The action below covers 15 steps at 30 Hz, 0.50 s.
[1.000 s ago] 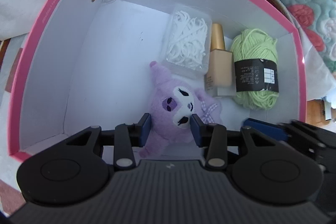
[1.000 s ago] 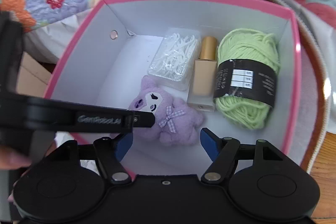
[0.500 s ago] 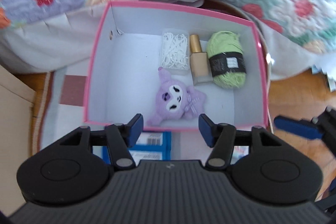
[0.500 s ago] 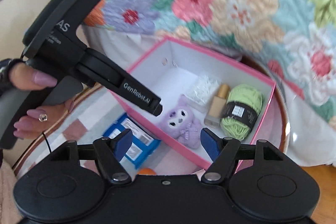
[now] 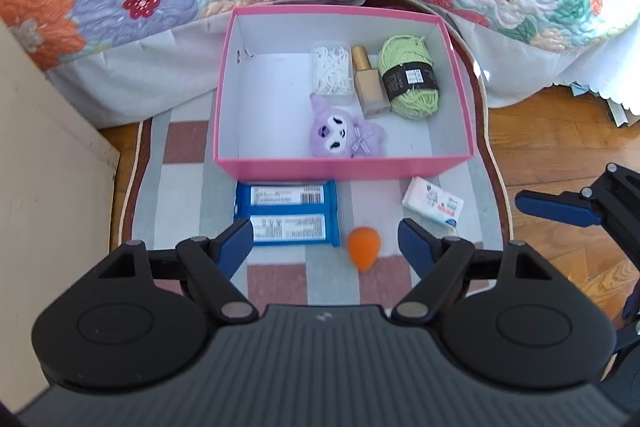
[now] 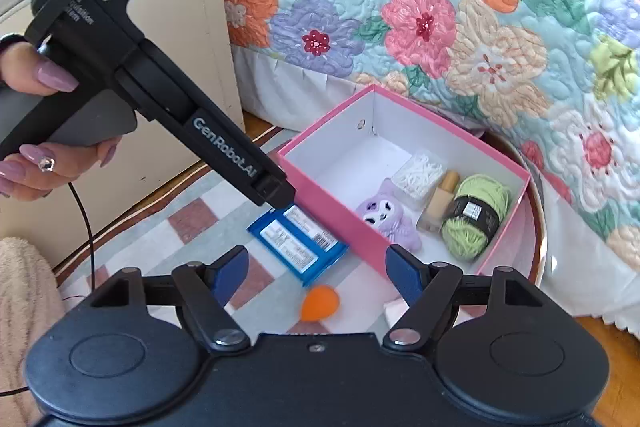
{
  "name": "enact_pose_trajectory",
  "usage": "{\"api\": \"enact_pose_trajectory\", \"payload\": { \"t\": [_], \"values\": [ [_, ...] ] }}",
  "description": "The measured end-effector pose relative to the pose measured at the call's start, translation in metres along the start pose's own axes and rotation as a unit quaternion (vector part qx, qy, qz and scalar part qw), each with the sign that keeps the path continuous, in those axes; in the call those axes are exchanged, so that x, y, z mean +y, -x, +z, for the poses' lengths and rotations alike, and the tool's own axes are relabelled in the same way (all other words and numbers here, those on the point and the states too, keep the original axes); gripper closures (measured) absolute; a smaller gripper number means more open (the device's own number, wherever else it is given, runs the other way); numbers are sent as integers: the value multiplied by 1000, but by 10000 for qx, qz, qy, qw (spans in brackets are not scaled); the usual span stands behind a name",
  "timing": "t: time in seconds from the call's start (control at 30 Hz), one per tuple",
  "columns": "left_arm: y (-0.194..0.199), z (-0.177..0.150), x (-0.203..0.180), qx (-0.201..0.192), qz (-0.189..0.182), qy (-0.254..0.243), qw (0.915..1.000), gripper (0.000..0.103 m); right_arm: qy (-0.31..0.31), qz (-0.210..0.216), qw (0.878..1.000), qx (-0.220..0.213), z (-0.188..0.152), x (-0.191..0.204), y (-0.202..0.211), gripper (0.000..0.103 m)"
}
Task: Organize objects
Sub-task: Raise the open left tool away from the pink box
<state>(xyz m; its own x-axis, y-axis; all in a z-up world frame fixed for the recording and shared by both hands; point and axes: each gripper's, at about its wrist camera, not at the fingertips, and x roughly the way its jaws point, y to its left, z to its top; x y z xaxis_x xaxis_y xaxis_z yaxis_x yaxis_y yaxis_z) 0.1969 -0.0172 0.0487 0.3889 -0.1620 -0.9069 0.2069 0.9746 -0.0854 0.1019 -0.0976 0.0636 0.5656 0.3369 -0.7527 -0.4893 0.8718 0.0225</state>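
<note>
While both grippers' fingers [image 5: 236, 245] spread wider, empty: fuzzy plush [image 5: 344, 137], yarn ball [image 5: 408, 77] in cardboard box [image 5: 344, 169].

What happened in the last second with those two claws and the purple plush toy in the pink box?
The left claw let go of the purple plush toy, its jaws opening, and pulled up out of the pink box. The right claw backed away too, jaws opening, empty. The toy lies in the box; floss picks, bottle and green yarn stayed put.
</note>
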Motion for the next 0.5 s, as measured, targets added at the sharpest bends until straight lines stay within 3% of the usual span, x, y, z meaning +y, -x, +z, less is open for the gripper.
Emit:
{"api": "enact_pose_trajectory", "payload": {
  "t": [0.13, 0.27, 0.5],
  "values": [
    [12, -15, -7, -33, -42, -85, 9999, 20, 8, 183, 9998, -121, -7, 11, 22, 22],
    [20, -29, -15, -19, -110, -153, 9998, 18, 14, 235, 9995, -199, -12, 18, 33, 12],
    [24, -51, -17, -47, -245, -157, 9996, 7, 153, 92, 9998, -127, -32, 29, 23, 9]
  ]
}}
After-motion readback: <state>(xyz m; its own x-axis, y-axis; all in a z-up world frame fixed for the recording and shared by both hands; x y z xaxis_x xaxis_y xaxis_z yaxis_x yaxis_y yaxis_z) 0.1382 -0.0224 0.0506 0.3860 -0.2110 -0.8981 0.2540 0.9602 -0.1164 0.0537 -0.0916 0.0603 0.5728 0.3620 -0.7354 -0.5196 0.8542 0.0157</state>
